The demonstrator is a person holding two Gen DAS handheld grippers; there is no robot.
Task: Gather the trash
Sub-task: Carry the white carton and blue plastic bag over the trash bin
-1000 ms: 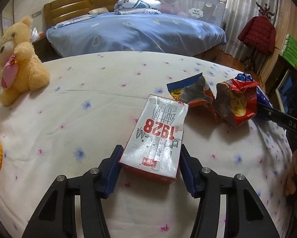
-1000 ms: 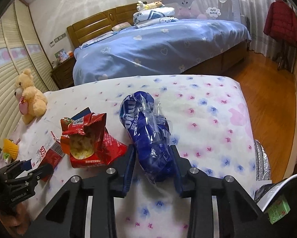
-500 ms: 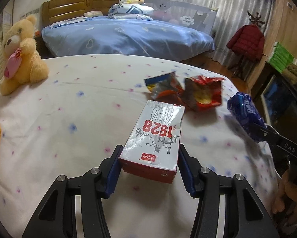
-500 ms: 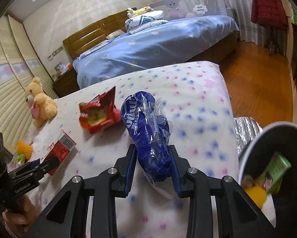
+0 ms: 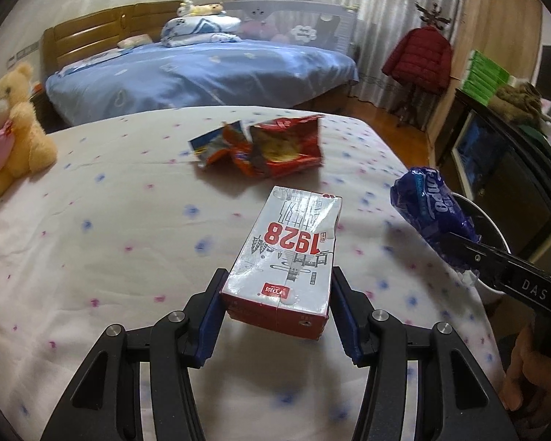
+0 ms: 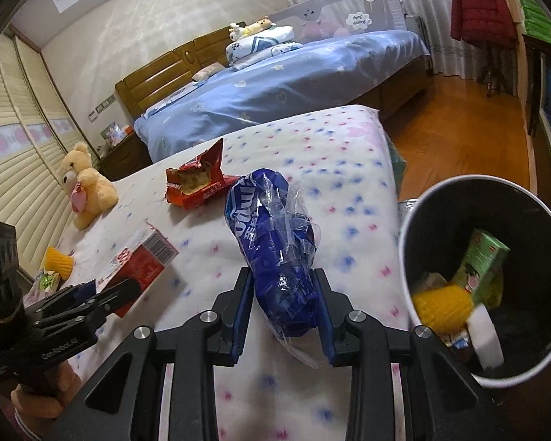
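Bedding first: the white flowered bed [image 5: 110, 257] carries what is left of the litter, an opened red snack bag [image 5: 286, 147] and a torn blue-and-orange wrapper [image 5: 216, 145] touching it, both well beyond your claws. Off the bed's right edge stands the white-rimmed trash bin [image 6: 411, 257], already holding a green carton, something yellow and a white piece.

You are in the carry step, I judge. Your left claw [image 5: 277, 310] is closed on the red-and-white milk carton [image 5: 290, 257], pads against its two long sides, the carton clear of the bedding. Your right claw [image 6: 282, 308] is clamped narrow on the crumpled blue plastic wrapper [image 6: 271, 242], which is near the bin but not yet over its mouth.

Next, you probably need to bring the right claw over the opening before letting go, since the light wrapper may cling or drift; the carton can follow, then the two bags.

Only the right wrist view shows the bin's contents and a yellow toy near the bed's far side. Only the left wrist view shows the torn blue-and-orange wrapper and both carton sides gripped.
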